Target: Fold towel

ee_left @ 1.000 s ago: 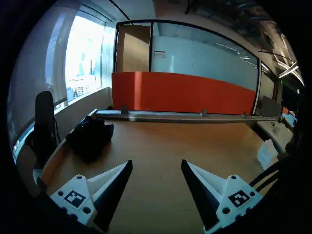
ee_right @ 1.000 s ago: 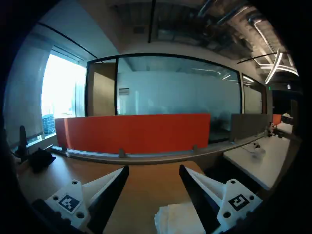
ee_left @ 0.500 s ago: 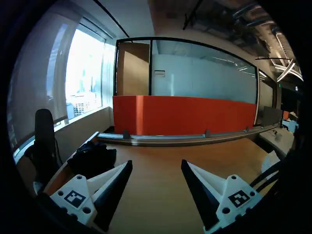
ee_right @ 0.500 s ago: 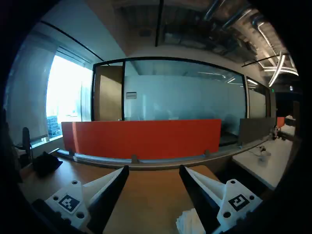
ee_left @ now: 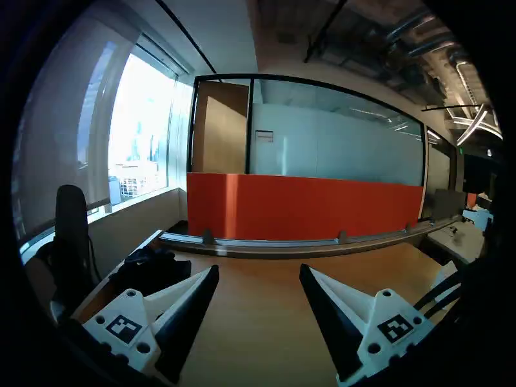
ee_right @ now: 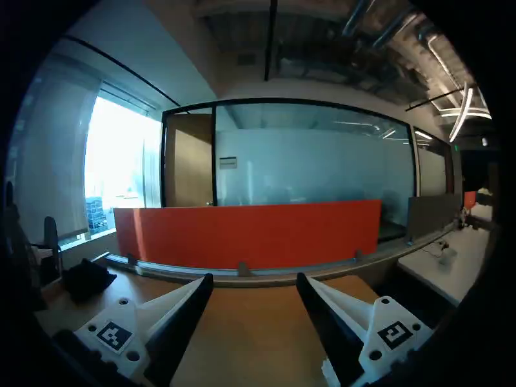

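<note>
Both sets of fingers (ee_left: 187,308) stand wide apart and empty: left gripper (ee_left: 258,267) and right gripper (ee_right: 253,277) hover over the desk (ee_left: 258,326), aimed at the partition (ee_left: 303,206). The towel (ee_right: 327,375) is a white sliver low in the right gripper view, just beside your right finger (mostly hidden). Reach down blind and you'd likely pinch one layer or shove it away.

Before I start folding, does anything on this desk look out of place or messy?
A dark bundle lies crumpled on the desk at its left corner near the window; nothing else stands out.
</note>
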Demonstrator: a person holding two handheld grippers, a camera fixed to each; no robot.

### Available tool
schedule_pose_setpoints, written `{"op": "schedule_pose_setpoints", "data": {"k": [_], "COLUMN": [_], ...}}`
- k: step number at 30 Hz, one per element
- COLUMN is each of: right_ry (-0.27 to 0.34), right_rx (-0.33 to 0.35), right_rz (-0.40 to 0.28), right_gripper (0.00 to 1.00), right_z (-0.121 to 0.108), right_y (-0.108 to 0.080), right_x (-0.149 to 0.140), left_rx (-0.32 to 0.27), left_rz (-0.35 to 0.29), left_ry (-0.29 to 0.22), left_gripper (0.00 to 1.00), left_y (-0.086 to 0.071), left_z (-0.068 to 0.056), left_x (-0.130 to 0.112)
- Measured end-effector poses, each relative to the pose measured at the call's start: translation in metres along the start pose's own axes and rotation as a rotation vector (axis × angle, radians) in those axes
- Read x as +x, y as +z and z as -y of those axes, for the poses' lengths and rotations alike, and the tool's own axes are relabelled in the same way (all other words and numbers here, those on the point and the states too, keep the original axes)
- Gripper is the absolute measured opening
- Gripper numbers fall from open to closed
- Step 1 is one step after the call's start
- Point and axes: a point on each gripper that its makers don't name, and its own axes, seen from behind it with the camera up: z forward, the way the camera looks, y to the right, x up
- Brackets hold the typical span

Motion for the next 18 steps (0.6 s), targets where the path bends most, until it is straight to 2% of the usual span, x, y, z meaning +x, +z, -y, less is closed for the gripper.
{"op": "schedule_pose_setpoints", "data": {"k": [12,18], "right_ry": [-0.009,-0.01], "right_rx": [-0.006,-0.002], "right_rz": [0.001,0.005], "right_gripper": [1.0,1.0], "right_z": [0.007,0.012], "right_y": [0.002,0.003], "right_x": [0.003,0.005], "left_rx": [-0.003,-0.017], "left_rz": [-0.032,-0.042], "left_ry": [-0.005,-0.001], "left_gripper": [0.92,0.93], "left_y": [0.001,0.003], "left_z": [0.003,-0.001], "left_x": [0.005,0.003]}}
